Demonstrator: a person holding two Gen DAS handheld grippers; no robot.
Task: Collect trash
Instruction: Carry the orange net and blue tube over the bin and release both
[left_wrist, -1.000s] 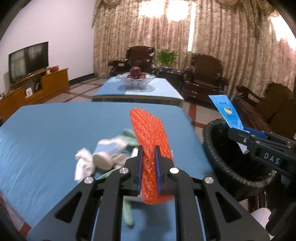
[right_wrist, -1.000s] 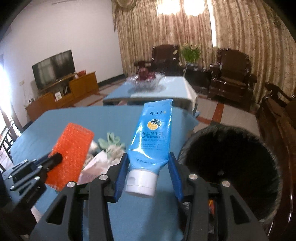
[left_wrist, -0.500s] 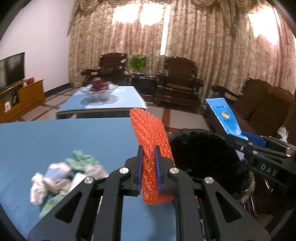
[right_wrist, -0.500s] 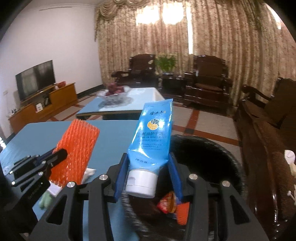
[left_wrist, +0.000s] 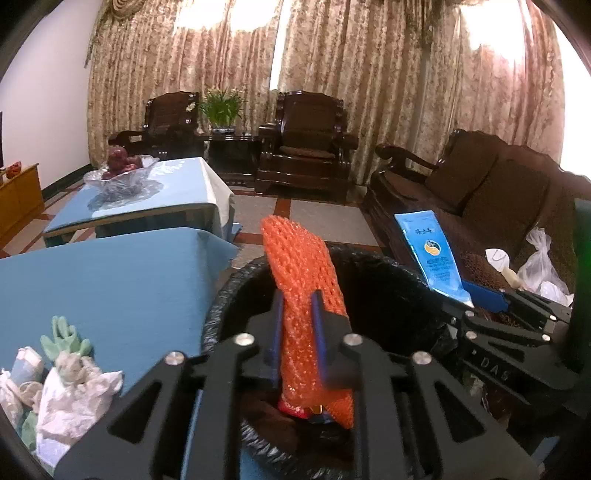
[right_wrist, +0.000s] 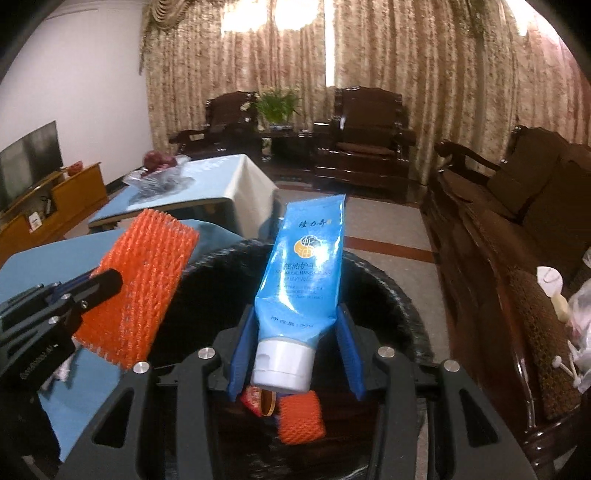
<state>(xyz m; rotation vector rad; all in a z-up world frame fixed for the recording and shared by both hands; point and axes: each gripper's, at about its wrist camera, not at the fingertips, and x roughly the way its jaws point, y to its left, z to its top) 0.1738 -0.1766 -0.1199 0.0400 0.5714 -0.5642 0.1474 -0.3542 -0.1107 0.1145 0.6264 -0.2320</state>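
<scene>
The left gripper (left_wrist: 297, 332) is hanging directly over the black-lined bin (left_wrist: 221, 295), its jaws having just been opening around the upright orange foam net (left_wrist: 299, 269), which is slipping loose between them; the drop is lying straight below. The right gripper (right_wrist: 295, 354), beside it over the same bin, is clamping the blue tube (right_wrist: 303, 266), cap downward.

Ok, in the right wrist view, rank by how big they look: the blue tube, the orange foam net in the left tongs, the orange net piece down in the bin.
1. Orange foam net and blue tube: look alike, and both sit close to the camera, so unranked.
2. Net piece in the bin: clearly smallest, though farther away.
</scene>
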